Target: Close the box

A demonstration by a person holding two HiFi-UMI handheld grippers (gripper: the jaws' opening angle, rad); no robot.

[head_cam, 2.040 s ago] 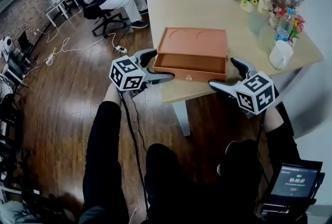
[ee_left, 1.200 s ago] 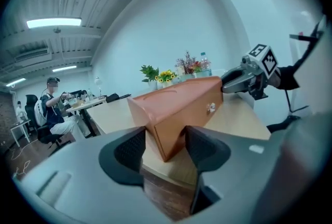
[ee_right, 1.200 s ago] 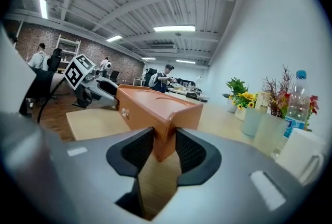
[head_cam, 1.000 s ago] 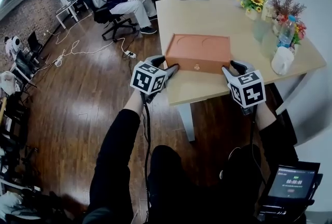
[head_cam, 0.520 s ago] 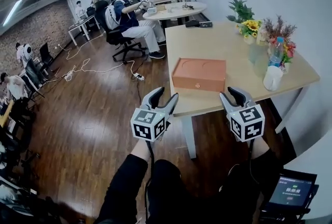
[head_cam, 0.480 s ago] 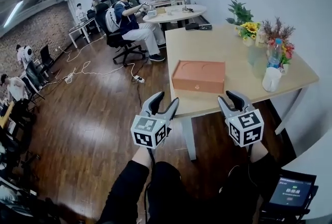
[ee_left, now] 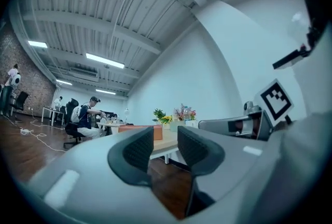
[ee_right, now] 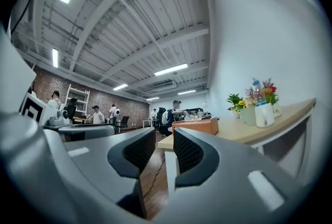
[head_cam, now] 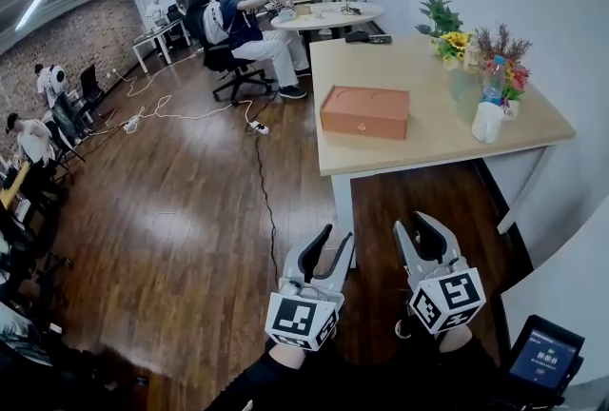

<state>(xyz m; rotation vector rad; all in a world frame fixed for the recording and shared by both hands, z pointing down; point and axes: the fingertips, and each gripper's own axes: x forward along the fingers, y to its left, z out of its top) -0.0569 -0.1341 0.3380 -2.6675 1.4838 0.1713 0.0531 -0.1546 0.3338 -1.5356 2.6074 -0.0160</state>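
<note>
The orange box (head_cam: 365, 111) sits closed on the wooden table (head_cam: 428, 147), near its left front corner. Both grippers hang low over the floor, well short of the table and apart from the box. My left gripper (head_cam: 335, 242) and right gripper (head_cam: 411, 226) point toward the table side by side. Their jaws are closing with a gap still showing and nothing between them. In the left gripper view the box (ee_left: 157, 133) shows far off beyond the left gripper (ee_left: 165, 148). The right gripper view has the box (ee_right: 199, 125) equally distant past the right gripper (ee_right: 164, 150).
Flowers (head_cam: 452, 43), a water bottle (head_cam: 492, 76) and a white cup (head_cam: 485, 122) stand at the table's far right. A seated person (head_cam: 249, 24) works at a round table (head_cam: 328, 16) behind. A cable (head_cam: 259, 166) runs across the wood floor. A small screen (head_cam: 542, 366) lies at bottom right.
The box's drawer went from open to shut. Both grippers then drew back from it and dropped low over the floor. The left jaws have narrowed.
</note>
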